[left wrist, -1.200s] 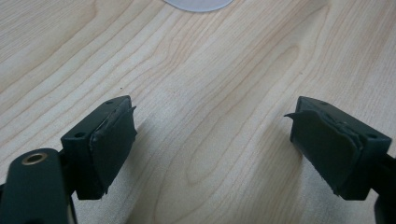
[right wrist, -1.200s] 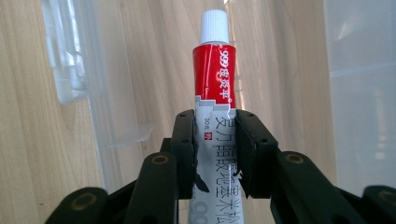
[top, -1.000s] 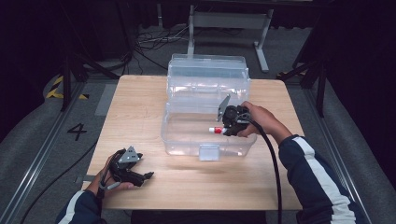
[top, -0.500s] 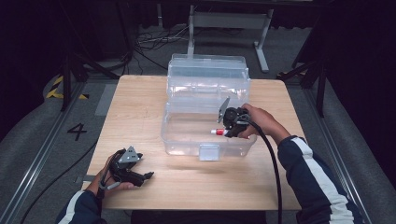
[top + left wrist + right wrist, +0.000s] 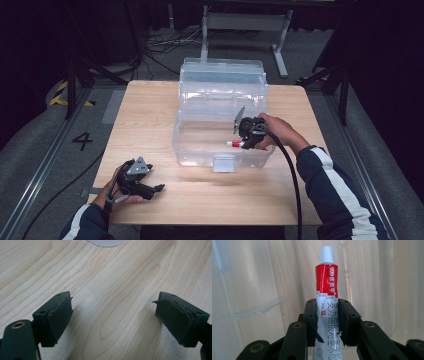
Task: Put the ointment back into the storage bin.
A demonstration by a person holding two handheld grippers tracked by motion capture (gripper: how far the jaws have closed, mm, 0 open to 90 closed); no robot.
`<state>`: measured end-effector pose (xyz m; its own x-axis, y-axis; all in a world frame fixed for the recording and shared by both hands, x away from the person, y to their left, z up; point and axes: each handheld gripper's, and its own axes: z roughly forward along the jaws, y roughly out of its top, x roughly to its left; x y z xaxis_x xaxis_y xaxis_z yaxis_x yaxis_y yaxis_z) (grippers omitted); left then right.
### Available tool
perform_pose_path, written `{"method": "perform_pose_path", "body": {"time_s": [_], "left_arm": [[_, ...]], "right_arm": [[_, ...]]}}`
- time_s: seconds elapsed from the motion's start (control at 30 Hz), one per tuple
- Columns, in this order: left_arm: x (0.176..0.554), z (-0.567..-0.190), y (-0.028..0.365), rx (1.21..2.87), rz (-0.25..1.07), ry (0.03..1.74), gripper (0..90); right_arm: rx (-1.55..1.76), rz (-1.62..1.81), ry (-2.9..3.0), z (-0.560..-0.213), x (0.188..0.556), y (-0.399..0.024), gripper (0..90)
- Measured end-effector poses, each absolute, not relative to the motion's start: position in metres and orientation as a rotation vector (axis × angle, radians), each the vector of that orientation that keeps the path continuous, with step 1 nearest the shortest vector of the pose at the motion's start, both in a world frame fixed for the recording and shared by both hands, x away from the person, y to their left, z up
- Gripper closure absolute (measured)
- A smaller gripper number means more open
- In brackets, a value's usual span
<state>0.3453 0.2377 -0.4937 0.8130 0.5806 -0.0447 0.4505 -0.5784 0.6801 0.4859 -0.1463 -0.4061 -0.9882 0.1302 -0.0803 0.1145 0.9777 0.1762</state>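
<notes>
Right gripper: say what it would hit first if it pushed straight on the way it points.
Probably the clear box's floor or wall: the right gripper, shut on the tube, points into it, cap first. Depth is unclear.

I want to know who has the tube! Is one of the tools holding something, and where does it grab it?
The right tool clamps a red-and-white tube around its white lower body, cap pointing away. The left tool is open, holding nothing.

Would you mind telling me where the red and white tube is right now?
In the high view the tube is clamped in the right gripper, over the clear plastic box near its front right corner.
</notes>
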Motion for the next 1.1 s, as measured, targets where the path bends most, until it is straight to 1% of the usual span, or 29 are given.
{"method": "perform_pose_path", "body": {"time_s": [0.73,1.1], "left_arm": [[0.3456,-0.4938,0.2374,2.283,0.24,0.755,14.3],[0.3456,-0.4938,0.2374,2.283,0.24,0.755,14.3]], "right_arm": [[0.163,0.234,3.069,-0.4155,0.4829,-0.1456,70.3],[0.165,0.231,3.065,-0.4143,0.4826,-0.1469,70.3]]}}
